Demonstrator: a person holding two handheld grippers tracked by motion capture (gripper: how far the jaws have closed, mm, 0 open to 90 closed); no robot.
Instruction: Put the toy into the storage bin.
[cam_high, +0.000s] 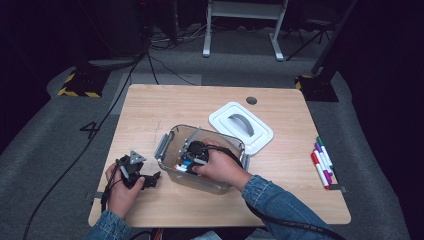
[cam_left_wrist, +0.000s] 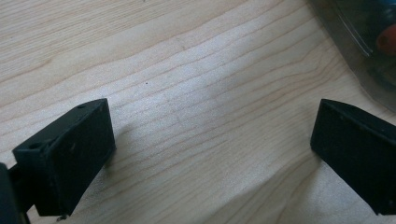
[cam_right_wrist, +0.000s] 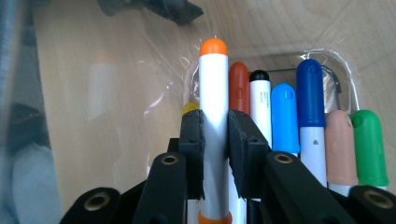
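Note:
A clear plastic bin stands mid-table. My right gripper reaches down inside it. In the right gripper view the right gripper is shut on a white marker with an orange cap, held just above a row of several markers lying on the bin's floor. My left gripper rests on the table left of the bin. In the left gripper view the left gripper stands wide open over bare wood, with the bin's corner at the upper right.
The bin's white lid with a grey handle lies behind it to the right. Several markers lie near the table's right edge. The wooden table has free room at the back left and front right.

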